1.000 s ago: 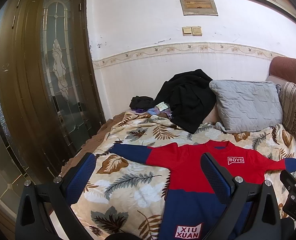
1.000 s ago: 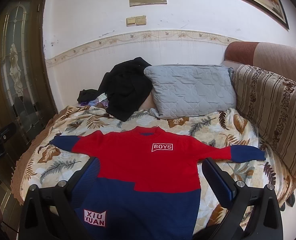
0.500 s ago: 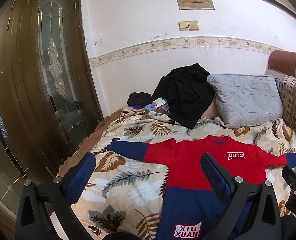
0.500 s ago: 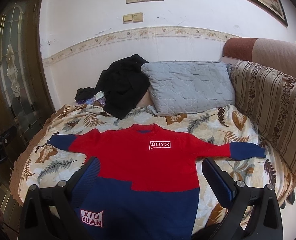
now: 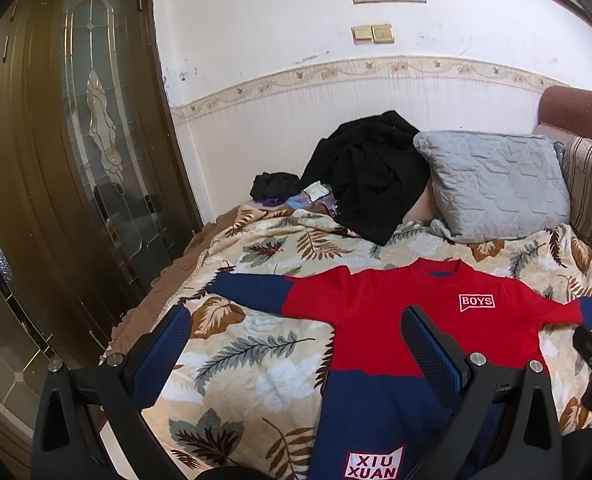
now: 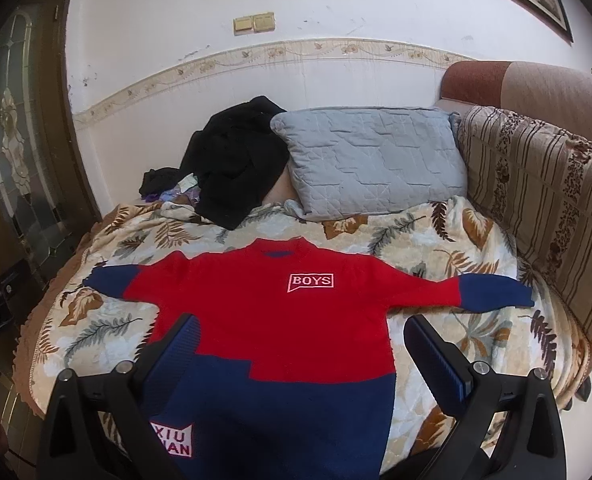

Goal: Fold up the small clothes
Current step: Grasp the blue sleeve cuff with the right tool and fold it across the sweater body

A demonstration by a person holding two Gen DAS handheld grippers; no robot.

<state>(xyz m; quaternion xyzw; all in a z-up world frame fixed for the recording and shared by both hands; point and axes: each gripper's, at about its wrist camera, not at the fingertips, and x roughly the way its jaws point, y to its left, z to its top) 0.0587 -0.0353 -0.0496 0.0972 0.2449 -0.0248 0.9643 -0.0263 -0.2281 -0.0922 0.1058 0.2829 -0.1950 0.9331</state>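
Sweater [image 6: 280, 320] flat on its back on the leaf-print blanket [image 6: 455, 240], red top half, navy bottom and cuffs, both sleeves spread out sideways, "BOYS" patch on chest, "XIU XUAN" patch near hem

Right gripper [image 6: 299, 356] hovers over the sweater body, jaws spread wide, nothing between them; left blue pad over the red/navy boundary, right pad over bare blanket just off the sweater's side edge

Left gripper [image 5: 292, 348] also wide open and empty; its right pad is over the sweater's red chest area, left pad over blanket beside the sleeve

Ahead of both: grey quilted pillow [image 6: 371, 160] leaning at the wall, black garment heap [image 6: 236, 168] piled just left of it, touching it

Striped sofa back [image 6: 543, 208] right of the right gripper, glass-panel door [image 5: 76, 160] left of the left one

No containers in view
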